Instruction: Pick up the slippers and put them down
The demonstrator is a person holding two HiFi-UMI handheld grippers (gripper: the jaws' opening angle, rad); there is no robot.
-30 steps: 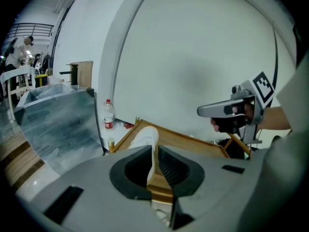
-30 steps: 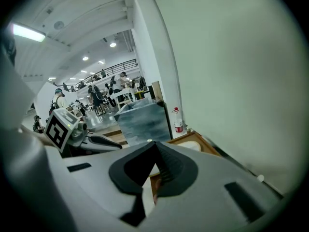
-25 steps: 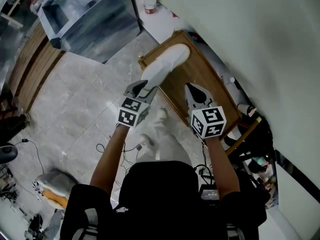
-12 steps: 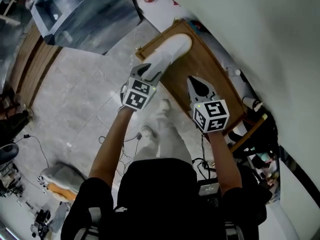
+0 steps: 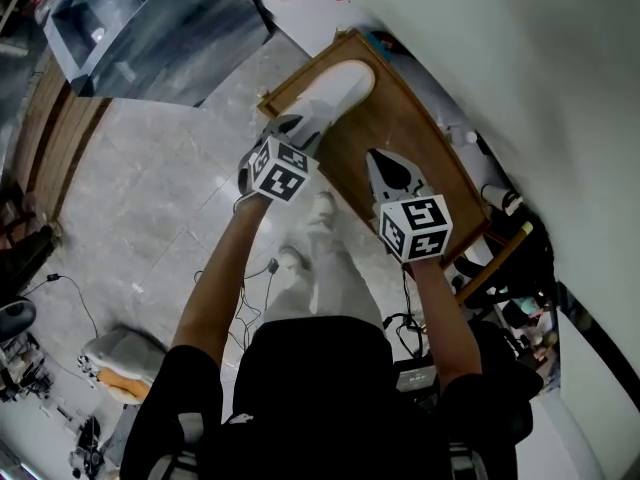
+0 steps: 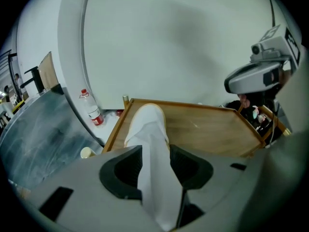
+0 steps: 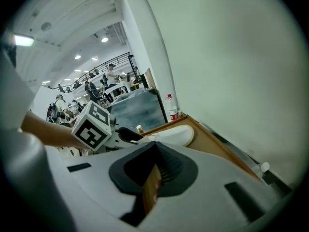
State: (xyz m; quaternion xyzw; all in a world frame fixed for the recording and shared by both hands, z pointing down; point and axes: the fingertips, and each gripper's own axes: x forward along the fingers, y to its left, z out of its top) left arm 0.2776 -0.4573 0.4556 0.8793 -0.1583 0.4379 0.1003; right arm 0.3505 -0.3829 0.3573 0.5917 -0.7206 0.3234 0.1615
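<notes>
**A:** Left gripper first. Its jaws have just been opening and now stand wide apart, with the white slipper lying between them on the wooden tray.

**B:** That's the let-go, I'd say. Best to pull straight back along the slipper, so neither pad drags its heel off the tray's edge.

**A:** Over to the right gripper. It's above the tray with its jaws together, holding nothing. Keep it clear.

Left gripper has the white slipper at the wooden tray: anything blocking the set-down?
Nothing visible does. The white slipper already appears to rest on the bare wooden tray, between the jaws of the left gripper, which have just been opening. The right gripper hovers apart, beside it.
</notes>
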